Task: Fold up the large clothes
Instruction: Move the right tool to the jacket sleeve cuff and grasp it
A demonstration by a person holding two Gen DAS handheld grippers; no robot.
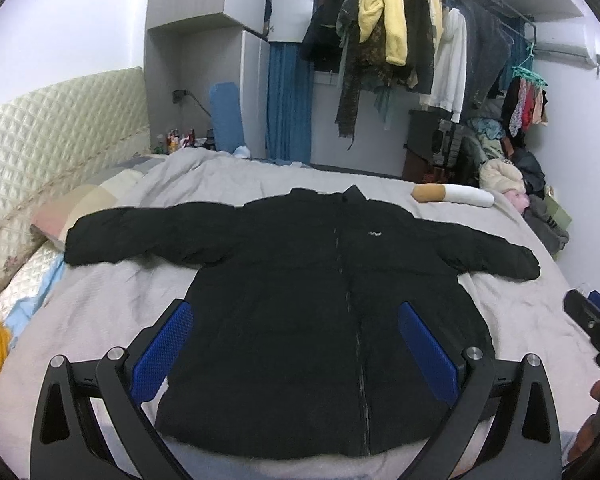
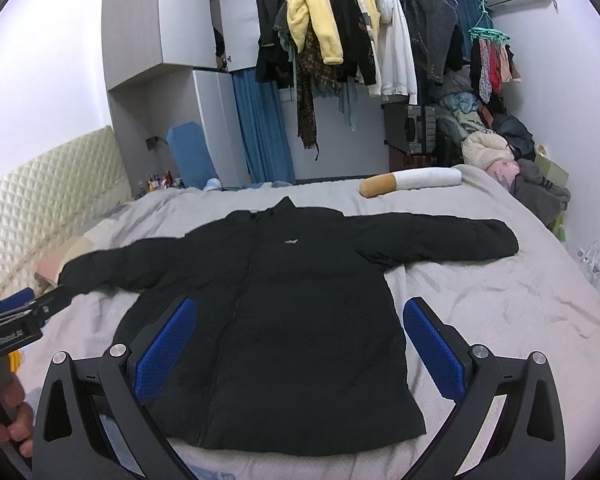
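So the black jacket (image 1: 308,292) is laid out flat on the bed (image 1: 112,312), front side up, zip closed, collar at the far end and hem nearest both claws. Both sleeves are stretched straight out to the sides, which makes sense: you want the whole shape spread open so you can see the fold lines before touching anything.

Left claw (image 1: 296,344) is hovering above the lower body of the jacket with its blue pads wide apart, holding nothing. Right claw (image 2: 300,344) is the same deal, spread wide and empty, sitting over the hem half a bit toward the jacket's right edge. Neither one looks to be touching the fabric. From the left wrist view you can see the right claw's body poking in at the far right edge, and the right wrist view catches the left one at its lower left, so they're side by side on the near side of the bed.

My read is that folding hasn't started yet. It looks like a puffy coat, so I'd guess it springs back and needs a firm pinch. The logical first grab is probably a sleeve: the left sleeve (image 1: 112,236) lies ahead and left of the left claw, the right sleeve (image 2: 452,236) ahead and right of the right claw.

A cigarette-shaped pillow (image 2: 412,182) sits beyond the collar, well clear.
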